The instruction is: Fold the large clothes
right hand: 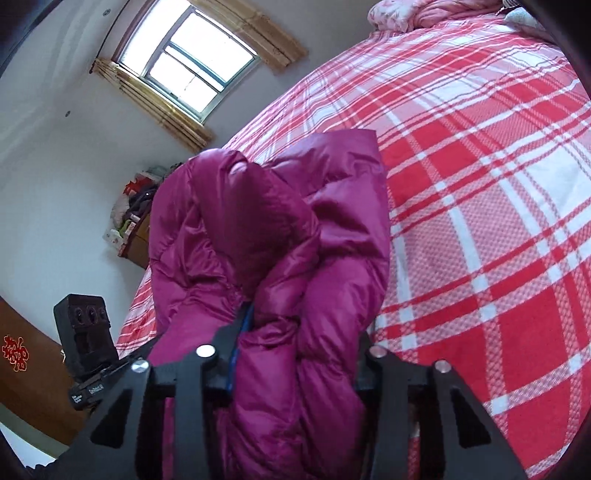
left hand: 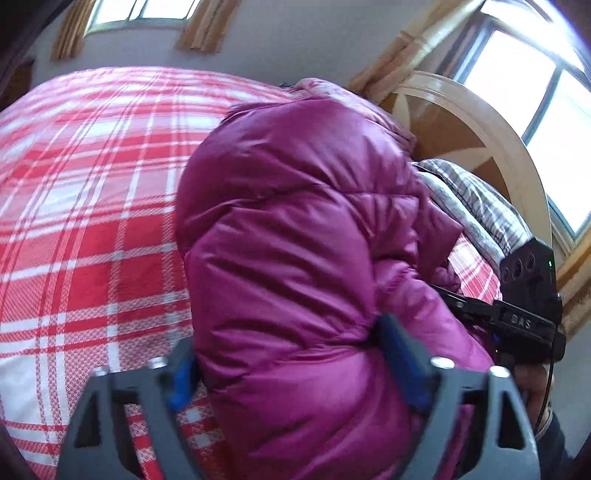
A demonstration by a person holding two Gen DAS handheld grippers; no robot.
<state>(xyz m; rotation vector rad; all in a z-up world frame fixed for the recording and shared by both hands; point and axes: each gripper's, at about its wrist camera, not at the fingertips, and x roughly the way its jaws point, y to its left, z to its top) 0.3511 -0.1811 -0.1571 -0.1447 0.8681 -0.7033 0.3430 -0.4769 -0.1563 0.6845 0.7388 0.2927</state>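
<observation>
A magenta puffer jacket (left hand: 295,229) is bunched up above a bed with a red and white plaid cover (left hand: 92,206). My left gripper (left hand: 291,354) is shut on a thick fold of the jacket, with its blue-padded fingers (left hand: 399,347) pressing in from both sides. My right gripper (right hand: 299,332) is shut on another thick fold of the jacket (right hand: 266,236). The right gripper's body shows in the left wrist view (left hand: 517,317), close beside the jacket. The left gripper's body shows in the right wrist view (right hand: 86,332).
The plaid bed cover (right hand: 480,206) stretches wide to the right of the jacket. A wooden headboard (left hand: 480,125) and a striped pillow (left hand: 476,203) lie behind it. A pink quilt (right hand: 413,14) sits at the far end. A cluttered dresser (right hand: 133,229) stands by the wall.
</observation>
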